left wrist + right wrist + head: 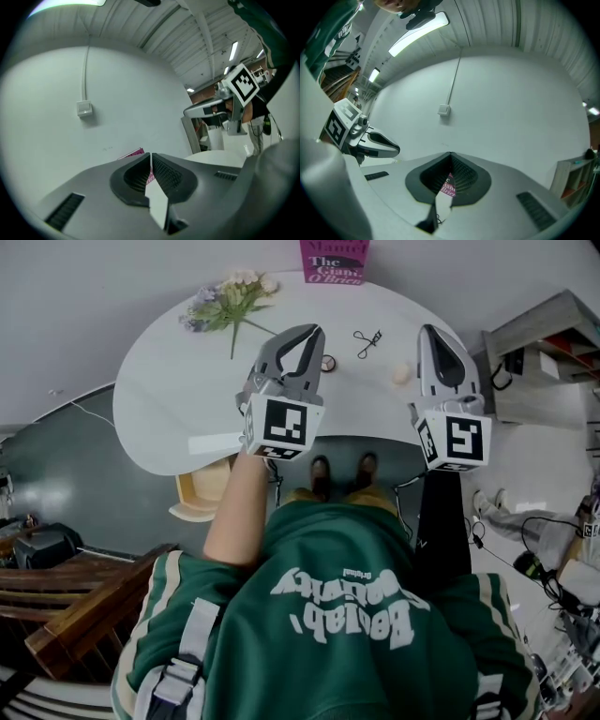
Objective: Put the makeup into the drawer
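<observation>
White rounded worktop (169, 418) fills the head view, with a bare wall behind it. A pink book (334, 261) is propped at the far edge and a spray of flowers (228, 298) lies off to the far left.

The makeup is scattered across the far middle: a black eyelash curler (367, 341), a small round compact (327, 363) and a pale sponge (401, 374). The left gripper (315, 331) points out over the worktop, jaws pressed together on nothing, and the compact shows just beside its tip. The right gripper (430, 330) has its jaws closed and empty too, with the sponge just to its left.

Low on the left a light wooden box (200, 493) peeks out under the near edge. That is probably the drawer, well apart from the makeup.

Everything here looks light.
- **Curler:** thin, stiff and likely to skate. It lies flat with its long axis slanting across the worktop, though which end is the handle is too small to tell. Pinch it across the middle.
- **Compact:** hard, slick and flat, with no long axis. Take it rim to rim.
- **Sponge:** soft, so squeeze it gently across the belly.
</observation>
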The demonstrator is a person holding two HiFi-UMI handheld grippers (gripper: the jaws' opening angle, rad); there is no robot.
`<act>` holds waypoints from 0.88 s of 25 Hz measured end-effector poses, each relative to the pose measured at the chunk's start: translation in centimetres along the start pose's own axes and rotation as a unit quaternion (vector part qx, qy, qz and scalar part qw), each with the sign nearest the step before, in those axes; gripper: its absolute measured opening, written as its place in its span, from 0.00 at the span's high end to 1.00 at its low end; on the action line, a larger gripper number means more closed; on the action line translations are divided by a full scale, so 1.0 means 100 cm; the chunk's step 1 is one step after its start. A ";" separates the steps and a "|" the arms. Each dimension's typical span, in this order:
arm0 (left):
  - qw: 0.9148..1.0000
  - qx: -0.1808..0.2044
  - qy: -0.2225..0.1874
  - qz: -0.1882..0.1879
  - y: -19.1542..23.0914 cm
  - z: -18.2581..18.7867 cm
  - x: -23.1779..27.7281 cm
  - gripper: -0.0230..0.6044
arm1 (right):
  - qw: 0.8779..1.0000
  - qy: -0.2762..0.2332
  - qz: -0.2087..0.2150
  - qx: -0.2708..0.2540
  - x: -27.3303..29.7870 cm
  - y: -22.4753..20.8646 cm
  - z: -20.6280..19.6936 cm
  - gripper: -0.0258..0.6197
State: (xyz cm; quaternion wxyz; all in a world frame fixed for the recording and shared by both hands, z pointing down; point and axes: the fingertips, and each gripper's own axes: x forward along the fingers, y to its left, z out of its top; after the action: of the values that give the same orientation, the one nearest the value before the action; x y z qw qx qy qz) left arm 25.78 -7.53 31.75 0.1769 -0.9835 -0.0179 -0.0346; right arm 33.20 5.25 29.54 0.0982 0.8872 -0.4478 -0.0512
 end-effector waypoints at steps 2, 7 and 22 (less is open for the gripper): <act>0.999 0.001 0.030 -0.029 -0.012 -0.021 0.008 0.92 | 1.000 0.000 0.002 -0.006 -0.001 -0.001 -0.002 0.95; 0.987 -0.035 0.122 -0.099 -0.043 -0.094 0.030 0.56 | 1.000 0.013 -0.010 -0.003 -0.006 -0.014 -0.009 0.95; 0.940 -0.075 0.304 -0.133 -0.087 -0.253 0.064 0.51 | 0.999 0.052 -0.012 -0.001 -0.022 -0.028 -0.042 0.95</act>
State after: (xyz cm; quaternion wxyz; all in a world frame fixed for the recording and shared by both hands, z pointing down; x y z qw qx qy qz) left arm 30.20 -8.09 58.84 0.0933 -0.9250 -0.0911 -0.3569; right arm 34.89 9.17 33.00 0.1214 0.8937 -0.4318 -0.0064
